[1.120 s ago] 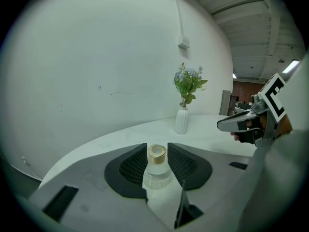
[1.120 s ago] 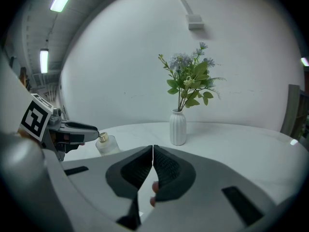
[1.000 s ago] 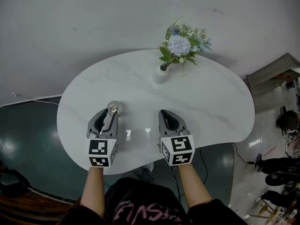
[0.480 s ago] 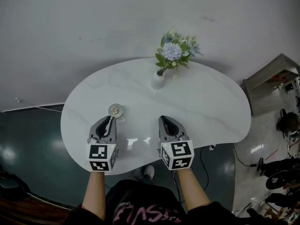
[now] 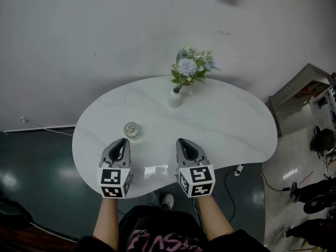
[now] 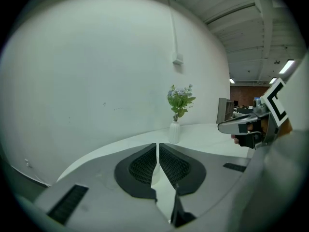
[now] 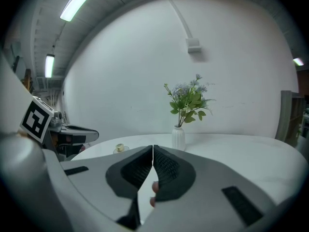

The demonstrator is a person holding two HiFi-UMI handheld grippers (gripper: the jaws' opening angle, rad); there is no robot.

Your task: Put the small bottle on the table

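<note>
The small bottle (image 5: 131, 129), clear with a pale round cap, stands upright on the white table (image 5: 226, 125) just beyond my left gripper (image 5: 123, 141). That gripper is apart from the bottle; its jaws have just been closing and now meet with nothing between them. My right gripper (image 5: 181, 141) is shut and empty, level with the left one near the table's front edge. In the right gripper view the bottle (image 7: 119, 148) shows at the left, past my shut jaws (image 7: 153, 149). The left gripper view shows my left gripper (image 6: 157, 147) shut; the bottle is not visible there.
A white vase with blue and white flowers (image 5: 176, 97) stands at the table's far edge, against the pale wall. Dark floor lies left of the table. At the right are a grey shelf unit (image 5: 302, 85) and a cable on the floor.
My left gripper, open around the bottle a second ago, has drawn back towards me and shut. The bottle stays on the table. The right gripper has drawn back as well.
</note>
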